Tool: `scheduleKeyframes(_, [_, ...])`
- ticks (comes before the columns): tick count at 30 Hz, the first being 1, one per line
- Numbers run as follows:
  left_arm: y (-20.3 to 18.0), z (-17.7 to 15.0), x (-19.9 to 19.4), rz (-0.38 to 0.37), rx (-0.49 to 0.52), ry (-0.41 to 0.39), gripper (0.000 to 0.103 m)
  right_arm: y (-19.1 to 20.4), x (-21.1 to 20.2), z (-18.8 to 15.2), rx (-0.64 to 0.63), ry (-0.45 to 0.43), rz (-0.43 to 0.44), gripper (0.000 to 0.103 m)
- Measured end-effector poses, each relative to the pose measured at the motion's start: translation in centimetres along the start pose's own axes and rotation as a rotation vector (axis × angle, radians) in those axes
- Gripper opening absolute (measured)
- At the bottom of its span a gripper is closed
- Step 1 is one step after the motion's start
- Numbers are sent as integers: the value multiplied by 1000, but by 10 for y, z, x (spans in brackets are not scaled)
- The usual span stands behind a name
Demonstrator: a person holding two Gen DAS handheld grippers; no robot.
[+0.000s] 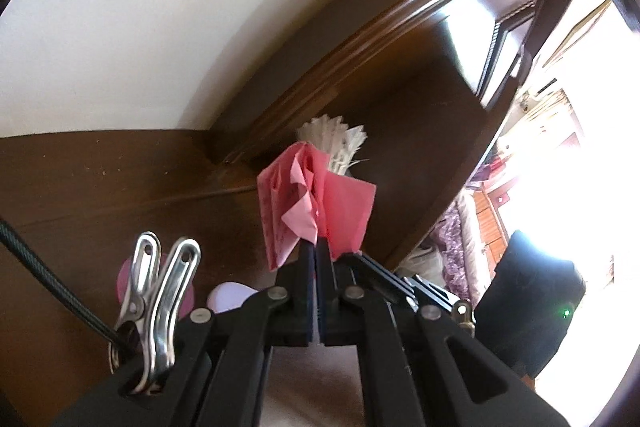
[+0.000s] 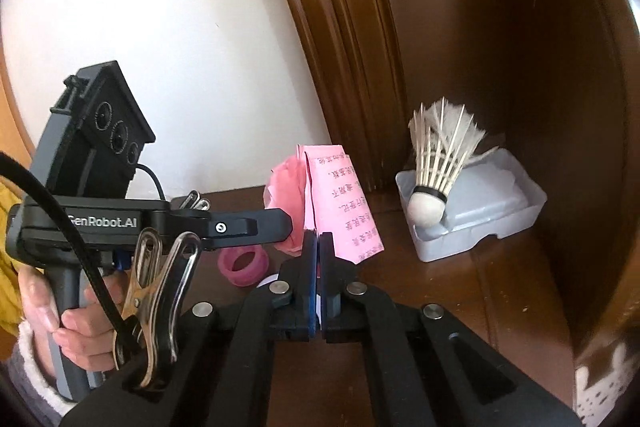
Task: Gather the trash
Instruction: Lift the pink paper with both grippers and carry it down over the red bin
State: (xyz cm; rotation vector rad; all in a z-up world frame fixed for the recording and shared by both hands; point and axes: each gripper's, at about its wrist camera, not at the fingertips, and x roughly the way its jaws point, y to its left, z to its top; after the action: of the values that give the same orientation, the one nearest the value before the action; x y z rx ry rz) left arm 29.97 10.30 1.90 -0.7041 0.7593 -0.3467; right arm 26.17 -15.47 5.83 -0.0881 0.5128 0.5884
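Together, left tool (image 2: 294,227) and right tool (image 2: 319,241) pinch pink paper (image 2: 340,203) aloft.

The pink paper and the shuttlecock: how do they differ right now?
The pink paper is crumpled and flat-sheeted with printed text; the shuttlecock is white and feathered with a rounded cork.
The paper is pinched up off the table by the left gripper and the right gripper, both shut on it; the shuttlecock rests untouched in a grey tray.
Both are small, light things.
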Motion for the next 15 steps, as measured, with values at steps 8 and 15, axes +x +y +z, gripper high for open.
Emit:
scheduleKeyframes(8, [-52, -24, -24, 134, 176, -104, 0, -7, -31, -9, -16, -94, 19, 1])
scheduleKeyframes(15, [-101, -55, -35, 232, 300, -203, 0, -11, -49, -19, 29, -145, 48, 1])
